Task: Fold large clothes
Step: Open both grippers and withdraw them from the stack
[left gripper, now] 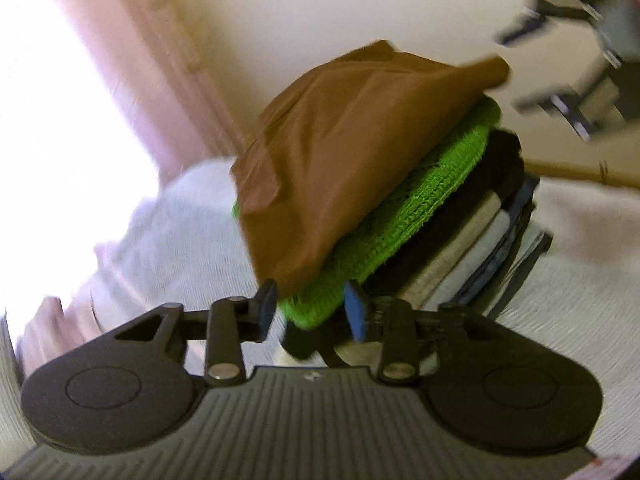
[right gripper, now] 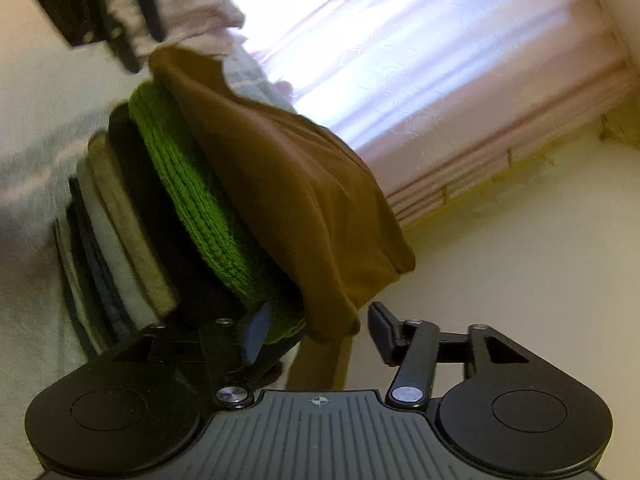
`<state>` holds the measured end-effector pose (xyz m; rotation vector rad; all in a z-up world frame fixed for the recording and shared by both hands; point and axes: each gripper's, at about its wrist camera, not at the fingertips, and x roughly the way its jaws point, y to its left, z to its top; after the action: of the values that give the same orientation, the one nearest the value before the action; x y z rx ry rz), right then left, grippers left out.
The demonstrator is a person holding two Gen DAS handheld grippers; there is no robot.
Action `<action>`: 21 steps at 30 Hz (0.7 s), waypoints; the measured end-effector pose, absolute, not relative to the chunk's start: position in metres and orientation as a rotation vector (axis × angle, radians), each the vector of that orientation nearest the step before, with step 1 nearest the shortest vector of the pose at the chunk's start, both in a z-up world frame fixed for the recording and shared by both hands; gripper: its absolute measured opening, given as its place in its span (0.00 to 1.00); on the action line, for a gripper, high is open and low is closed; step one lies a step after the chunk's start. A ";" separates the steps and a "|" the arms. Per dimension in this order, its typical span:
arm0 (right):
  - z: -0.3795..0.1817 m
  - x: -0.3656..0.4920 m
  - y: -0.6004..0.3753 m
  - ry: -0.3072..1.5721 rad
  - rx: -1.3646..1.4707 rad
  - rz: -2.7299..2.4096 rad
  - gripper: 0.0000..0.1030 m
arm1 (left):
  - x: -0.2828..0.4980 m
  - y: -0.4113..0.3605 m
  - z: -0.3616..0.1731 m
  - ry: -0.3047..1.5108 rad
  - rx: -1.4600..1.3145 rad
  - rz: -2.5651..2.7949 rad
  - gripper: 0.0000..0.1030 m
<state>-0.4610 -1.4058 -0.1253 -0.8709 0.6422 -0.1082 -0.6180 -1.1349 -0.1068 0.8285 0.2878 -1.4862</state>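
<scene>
A folded brown garment [left gripper: 344, 152] [right gripper: 296, 184] lies on top of a stack of folded clothes [left gripper: 472, 240] [right gripper: 120, 208], right over a green knit piece [left gripper: 420, 208] [right gripper: 188, 176]. Below these are black, beige, white and blue layers. My left gripper [left gripper: 311, 312] is open at the stack's near corner. The green knit corner sits between its fingers, with gaps at the pads. My right gripper [right gripper: 318, 330] is open at the opposite side. A brown corner hangs between its fingers, untouched. Each gripper shows blurred in the other's view.
The stack rests on a bed with a pale textured cover [left gripper: 168, 248] [right gripper: 36, 240]. A pink curtain [left gripper: 140, 60] [right gripper: 440, 100] hangs over a bright window beside a cream wall [left gripper: 320, 8] [right gripper: 520, 260]. Rumpled pink bedding [right gripper: 192, 12] lies behind the stack.
</scene>
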 end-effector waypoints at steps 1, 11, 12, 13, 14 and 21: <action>-0.121 -0.468 -1.403 0.647 -0.809 -0.119 0.67 | -0.615 -1.128 -0.104 0.343 0.791 -1.470 0.43; -0.087 -0.528 -1.394 0.763 0.071 -0.247 0.86 | -0.634 -1.055 -0.090 0.739 0.487 -1.303 0.99; -0.083 -0.529 -1.395 0.775 0.131 -0.262 0.86 | -0.637 -1.050 -0.087 0.751 0.477 -1.291 0.99; -0.080 -0.534 -1.394 0.785 0.191 -0.281 0.86 | -0.640 -1.045 -0.084 0.757 0.474 -1.276 0.99; -0.077 -0.539 -1.392 0.789 0.242 -0.295 0.86 | -0.643 -1.040 -0.081 0.758 0.470 -1.262 0.99; -0.043 -0.558 -1.365 0.772 0.284 -0.356 0.86 | -0.652 -1.006 -0.059 0.811 0.424 -1.262 0.99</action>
<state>-0.5581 -1.3648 -0.0428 0.2843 0.7718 -0.3562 -0.6524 -1.0057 -0.0590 0.4244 0.8112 -1.2622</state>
